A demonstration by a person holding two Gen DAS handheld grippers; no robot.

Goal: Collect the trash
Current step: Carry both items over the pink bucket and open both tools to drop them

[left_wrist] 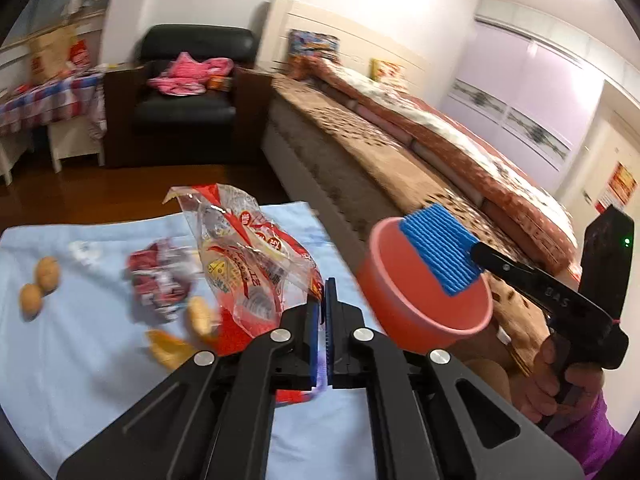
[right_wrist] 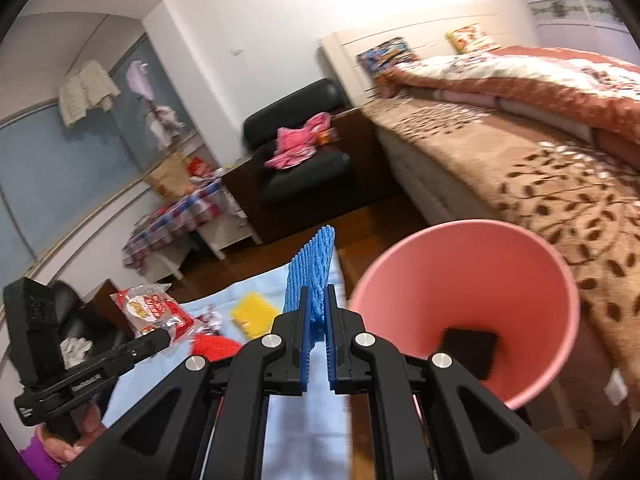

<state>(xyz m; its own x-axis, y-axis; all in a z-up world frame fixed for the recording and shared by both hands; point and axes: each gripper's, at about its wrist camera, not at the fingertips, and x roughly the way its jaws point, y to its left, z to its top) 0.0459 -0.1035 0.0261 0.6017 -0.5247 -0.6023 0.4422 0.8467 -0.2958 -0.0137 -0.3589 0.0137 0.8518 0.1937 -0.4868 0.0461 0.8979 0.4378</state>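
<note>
The right gripper [right_wrist: 316,320] is closed on a blue foam net sleeve [right_wrist: 310,280]. Seen from the left wrist camera, the sleeve [left_wrist: 440,250] hangs over the rim of the pink bin [left_wrist: 424,288], on the side nearest the bed [left_wrist: 400,152]. The bin stands just beside the counter [left_wrist: 60,360], between it and the bed. One dark flat item [right_wrist: 468,350] already lies at the bin floor.

The left gripper [left_wrist: 323,312] has its jaws almost together, pinching an edge of the clear and red snack wrapper [left_wrist: 248,256]; the wrapper stands lifted above the counter, on the side away from the bin.

Trash remaining on the counter, all on the far side of the wrapper from the bin: a crumpled red and white wrapper [left_wrist: 160,280], orange peel pieces [left_wrist: 172,346] and two walnuts [left_wrist: 40,284]. The right wrist view also shows a yellow foam piece [right_wrist: 254,314].

Failure risks from this state:
- The sleeve is light and ribbed. It may cling to the gripper pads on release, or drop outside the rim if released off-centre.
- The left grip holds only a thin film edge. The film may slip free or tear during transfer.
- Both tools converge on one bin opening. Contact between them, or a push against the rim, could tip the bin.
</note>
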